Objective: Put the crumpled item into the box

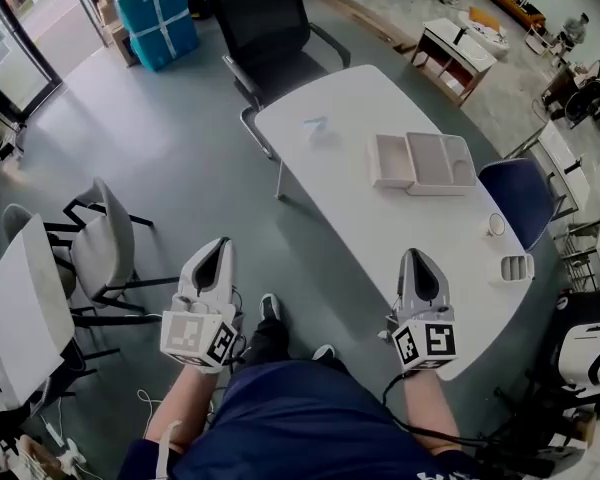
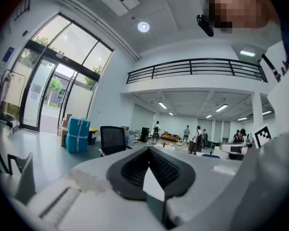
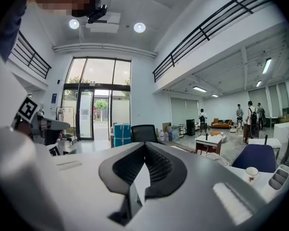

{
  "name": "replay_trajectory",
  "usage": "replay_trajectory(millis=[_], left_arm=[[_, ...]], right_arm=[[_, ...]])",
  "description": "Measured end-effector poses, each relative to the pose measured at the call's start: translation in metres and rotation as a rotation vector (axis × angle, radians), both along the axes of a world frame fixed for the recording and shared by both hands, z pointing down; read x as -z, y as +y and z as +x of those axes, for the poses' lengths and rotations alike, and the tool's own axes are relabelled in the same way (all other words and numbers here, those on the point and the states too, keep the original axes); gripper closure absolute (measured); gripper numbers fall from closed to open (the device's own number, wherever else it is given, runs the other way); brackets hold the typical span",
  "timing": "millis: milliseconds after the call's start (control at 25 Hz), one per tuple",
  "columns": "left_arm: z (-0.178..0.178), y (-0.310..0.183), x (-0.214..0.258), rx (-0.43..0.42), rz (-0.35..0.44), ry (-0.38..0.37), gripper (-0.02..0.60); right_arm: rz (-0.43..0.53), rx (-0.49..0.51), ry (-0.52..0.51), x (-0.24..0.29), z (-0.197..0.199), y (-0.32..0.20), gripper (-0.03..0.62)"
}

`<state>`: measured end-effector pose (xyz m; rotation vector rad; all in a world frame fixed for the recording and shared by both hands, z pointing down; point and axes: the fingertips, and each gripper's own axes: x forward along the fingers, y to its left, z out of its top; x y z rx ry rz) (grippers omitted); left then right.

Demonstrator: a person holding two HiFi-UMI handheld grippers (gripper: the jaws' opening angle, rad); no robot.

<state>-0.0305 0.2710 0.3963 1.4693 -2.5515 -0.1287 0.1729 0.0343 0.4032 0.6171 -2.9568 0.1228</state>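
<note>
A small pale crumpled item (image 1: 315, 125) lies on the far left part of the white table (image 1: 380, 228). The open beige box (image 1: 392, 160) sits right of it with its lid (image 1: 441, 161) beside it. My left gripper (image 1: 215, 253) is held over the floor, left of the table, shut and empty. My right gripper (image 1: 417, 264) hovers over the table's near end, shut too, with nothing in it. In the left gripper view the jaws (image 2: 148, 150) meet at the tip. The right gripper view shows its jaws (image 3: 144, 146) pressed together as well. Both grippers are far from the item and the box.
A cup (image 1: 495, 225) and a small white holder (image 1: 517, 267) stand near the table's right edge. A black chair (image 1: 270, 28) is at the far end and a blue chair (image 1: 520, 193) at the right. Grey chairs (image 1: 105, 248) and another table (image 1: 20, 318) stand to the left.
</note>
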Motion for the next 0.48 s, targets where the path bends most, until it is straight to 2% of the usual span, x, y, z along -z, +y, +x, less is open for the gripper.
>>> replay_trajectory(millis=[80,160,280,480], left_arm=[[-0.024,-0.010,0.000,-0.043,0.015,0.002,0.580],[-0.048,-0.018,-0.007,-0.092,0.013,0.017,0.578],[-0.082,-0.033,-0.018,-0.162,-0.006,0.035,0.527],[-0.128,-0.053,-0.037,-0.224,-0.028,0.060,0.483]], right_arm=[[0.008,-0.012,0.021,0.002,-0.025,0.001,0.591],[0.006,-0.033,0.028,0.003,-0.050,0.000,0.559],[-0.006,-0.082,0.029,0.002,-0.080,-0.006,0.516],[-0.030,-0.147,0.062,-0.005,-0.111,-0.015,0.447]])
